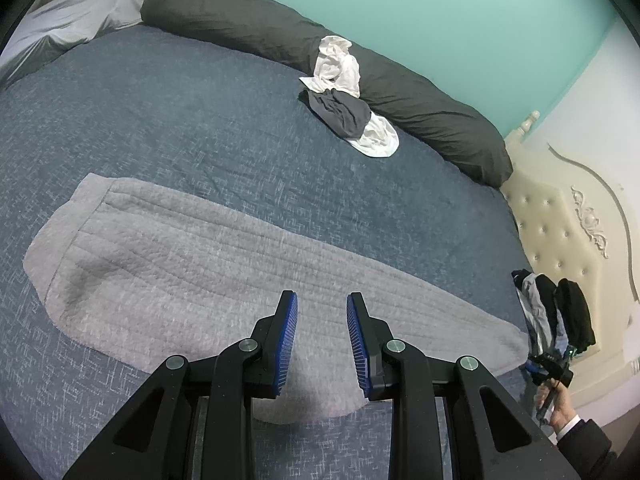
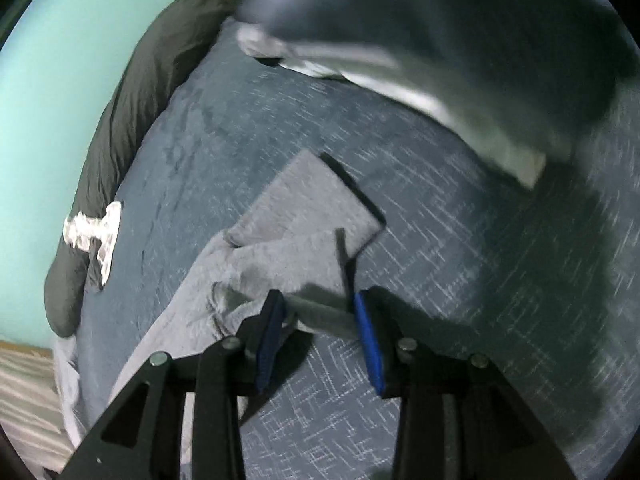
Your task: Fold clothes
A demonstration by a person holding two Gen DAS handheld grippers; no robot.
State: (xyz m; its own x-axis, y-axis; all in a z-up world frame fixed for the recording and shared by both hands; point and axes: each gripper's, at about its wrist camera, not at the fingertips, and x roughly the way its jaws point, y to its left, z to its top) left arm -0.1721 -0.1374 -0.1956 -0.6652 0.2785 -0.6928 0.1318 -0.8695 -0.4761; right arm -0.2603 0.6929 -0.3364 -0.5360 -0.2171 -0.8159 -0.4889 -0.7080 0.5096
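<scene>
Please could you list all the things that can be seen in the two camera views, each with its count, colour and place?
bed cover: one, blue-grey, spread over the bed.
grey towel: one, light grey, flat on the cover in front of the left tool; a corner lies folded over in the right wrist view.
long pillow: one, dark grey, along the green wall.
pale pillow: one, light grey, far left.
clothes pile: one, white and dark grey, against the long pillow.
headboard: one, cream, tufted, right.
dark garments: a bunch, black and pale blue, hanging over the right tool.
left tool: one, black with blue pads, open, empty.
right tool: one, open, over the towel edge.
hand: one, dark sleeve.
</scene>
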